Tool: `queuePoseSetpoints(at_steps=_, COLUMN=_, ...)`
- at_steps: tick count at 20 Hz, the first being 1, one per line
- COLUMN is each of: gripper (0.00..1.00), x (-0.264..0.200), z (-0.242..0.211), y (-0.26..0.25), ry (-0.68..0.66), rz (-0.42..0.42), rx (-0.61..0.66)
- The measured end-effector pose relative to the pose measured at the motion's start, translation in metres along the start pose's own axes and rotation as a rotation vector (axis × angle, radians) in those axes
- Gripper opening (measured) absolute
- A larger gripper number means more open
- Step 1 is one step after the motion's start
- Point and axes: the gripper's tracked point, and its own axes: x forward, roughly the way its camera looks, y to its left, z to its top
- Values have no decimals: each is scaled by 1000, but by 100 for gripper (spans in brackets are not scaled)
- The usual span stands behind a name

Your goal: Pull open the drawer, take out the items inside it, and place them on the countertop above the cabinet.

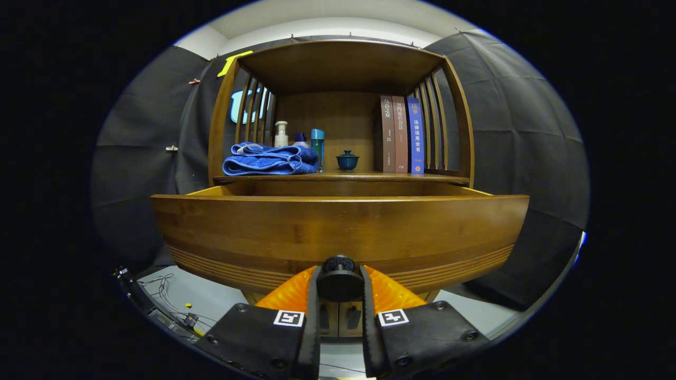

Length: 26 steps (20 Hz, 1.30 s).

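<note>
Dim booth, lit from twelve o'clock — the drawer front [338,232] glows warmly, shadowed underneath. Fisheye bowing bends its straight edges. Focus sharp; the countertop [340,178] is evenly lit.

The brown wooden drawer [338,232] is sticking out, pulled open; its round dark knob [339,274] is sitting at the front; the gripper [339,287] is pinching the knob with both fingers.

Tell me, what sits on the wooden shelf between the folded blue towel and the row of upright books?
In the gripper view, a small dark-teal lidded cup stands alone between the folded blue towel and the upright books. Nearer, the gripper is clamped on the drawer's round dark knob.
</note>
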Motion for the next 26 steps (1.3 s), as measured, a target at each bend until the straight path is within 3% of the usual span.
queuePoseSetpoints(at_steps=4, gripper=40, x=-4, z=-3, y=-1, ry=13, rz=-3, rx=-18)
queuePoseSetpoints(at_steps=11, gripper=99, x=-23, z=-3, y=0, ry=-9, rz=5, rx=-53)
queuePoseSetpoints(at_steps=18, gripper=99, x=-41, z=60, y=-10, ry=-72, rz=-12, rx=-12)
queuePoseSetpoints(at_steps=23, gripper=99, x=-44, z=139, y=-12, ry=-175, rz=12, rx=-65)
queuePoseSetpoints(at_steps=26, gripper=98, x=-26, z=163, y=-3, ry=-117, rz=59, rx=-71)
